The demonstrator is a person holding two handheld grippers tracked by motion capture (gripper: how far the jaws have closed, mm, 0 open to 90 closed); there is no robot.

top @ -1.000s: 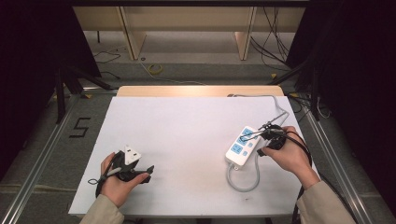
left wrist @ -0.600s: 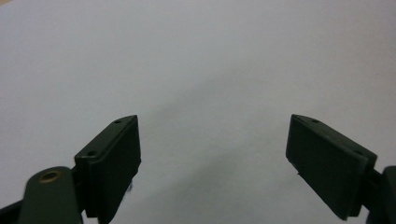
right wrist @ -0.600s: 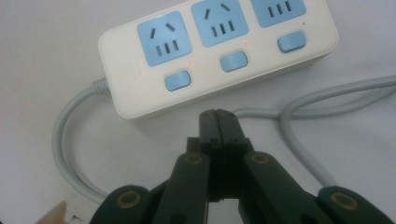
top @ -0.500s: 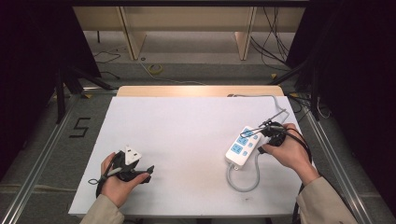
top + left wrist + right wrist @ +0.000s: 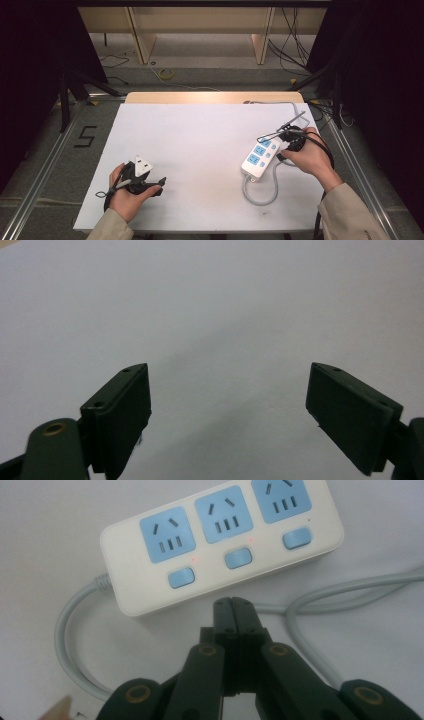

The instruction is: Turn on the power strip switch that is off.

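A white power strip [image 5: 259, 157] with three blue sockets lies on the right of the white table [image 5: 200, 135]. Its grey cable [image 5: 260, 197] loops toward the front edge. My right gripper [image 5: 280, 150] is held against the strip's right side. In the right gripper view its jaws are shut with nothing between them, and the right gripper [image 5: 232, 602] tips sit just short of the power strip [image 5: 220, 545], below its middle blue button [image 5: 236, 558]. My left gripper [image 5: 150, 184] rests at the front left, apart from the strip. In the left gripper view the left gripper [image 5: 227, 372] stands wide open over bare table.
A second run of grey cable [image 5: 350, 587] curves past the right gripper's jaws on the table. The table's wooden far edge [image 5: 215, 96] borders a floor with cables and stands. A "5" mark [image 5: 85, 136] is on the floor at the left.
The right hand has shifted slightly beside the power strip. The left gripper and the strip stay where they were.
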